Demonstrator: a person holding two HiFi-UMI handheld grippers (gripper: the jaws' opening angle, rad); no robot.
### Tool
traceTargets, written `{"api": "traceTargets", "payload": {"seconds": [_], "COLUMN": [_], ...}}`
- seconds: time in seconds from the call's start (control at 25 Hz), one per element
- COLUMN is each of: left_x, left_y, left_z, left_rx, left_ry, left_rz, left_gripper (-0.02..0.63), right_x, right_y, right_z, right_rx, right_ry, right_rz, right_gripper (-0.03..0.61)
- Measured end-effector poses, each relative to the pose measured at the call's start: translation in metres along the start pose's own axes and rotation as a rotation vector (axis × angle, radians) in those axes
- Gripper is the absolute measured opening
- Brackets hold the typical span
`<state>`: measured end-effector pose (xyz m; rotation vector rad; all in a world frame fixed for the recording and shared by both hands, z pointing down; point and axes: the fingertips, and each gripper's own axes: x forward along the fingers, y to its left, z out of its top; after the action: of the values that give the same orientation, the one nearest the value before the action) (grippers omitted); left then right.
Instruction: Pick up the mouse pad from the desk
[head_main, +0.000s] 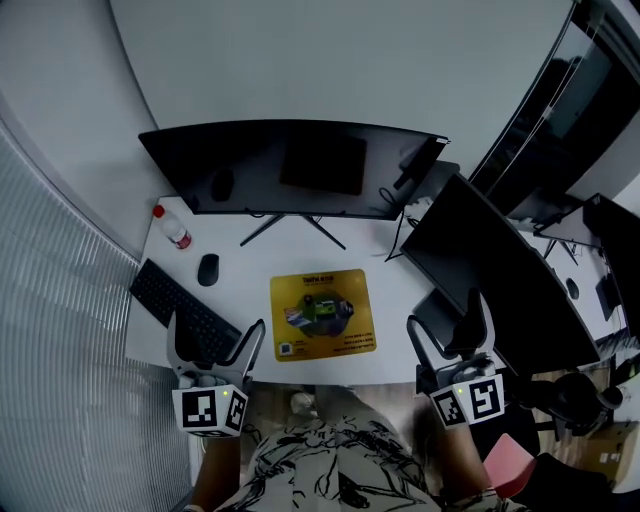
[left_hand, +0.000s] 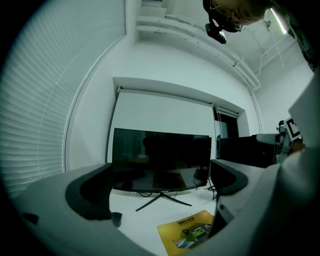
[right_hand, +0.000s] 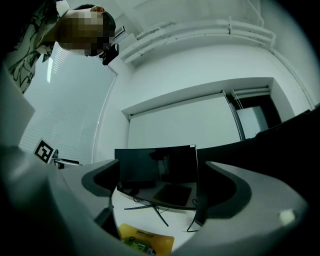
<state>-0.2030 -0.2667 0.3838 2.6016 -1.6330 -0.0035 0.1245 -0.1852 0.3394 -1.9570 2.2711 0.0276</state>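
On the white desk (head_main: 240, 285), the yellow mouse pad (head_main: 322, 314) lies flat by the front edge, between the left gripper (head_main: 217, 328) and right gripper (head_main: 445, 318), both with jaws apart and empty; a clean pick likely means working one jaw under its near edge before closing.

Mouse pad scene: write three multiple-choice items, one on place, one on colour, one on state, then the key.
1. The mouse lies, relative to the mouse pad: A on it; B left of it, on the desk; C right of it.
2. The mouse pad is: A blue; B yellow; C red.
3. The left tool and right tool are: A both open, empty; B both shut; C gripping the pad.
Key: B, it sits on bare desk; B, its surface is yellow; A, both gripper views show jaws apart, nothing between.
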Motion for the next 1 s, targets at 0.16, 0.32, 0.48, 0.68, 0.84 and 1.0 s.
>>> {"api": "traceTargets", "payload": {"seconds": [0.16, 0.32, 0.48, 0.68, 0.84, 1.0], "left_x": [0.022, 0.039, 0.051, 0.065, 0.074, 0.081], "left_y": [-0.006, -0.005, -0.004, -0.002, -0.003, -0.003], "left_z": [0.004, 0.004, -0.003, -0.011, -0.027, -0.044], "left_rx": [0.011, 0.026, 0.027, 0.021, 0.017, 0.0], "left_ry": [0.004, 0.002, 0.017, 0.047, 0.077, 0.104], "left_rz": [-0.014, -0.007, 0.002, 0.005, -0.001, -0.002], "left_gripper": [0.601, 0.601, 0.601, 0.601, 0.601, 0.601], "right_x": [0.018, 0.035, 0.05, 0.067, 0.075, 0.082], "right_y": [-0.012, -0.023, -0.029, -0.033, -0.036, -0.038], "right_z": [0.001, -0.006, -0.016, -0.032, -0.053, -0.077], "right_rx": [-0.007, 0.007, 0.012, 0.011, 0.013, 0.016], "right_ry": [0.002, 0.01, 0.025, 0.067, 0.11, 0.159], "right_rz": [0.003, 0.012, 0.023, 0.036, 0.042, 0.047], "right_gripper": [0.52, 0.52, 0.52, 0.52, 0.52, 0.52]}}
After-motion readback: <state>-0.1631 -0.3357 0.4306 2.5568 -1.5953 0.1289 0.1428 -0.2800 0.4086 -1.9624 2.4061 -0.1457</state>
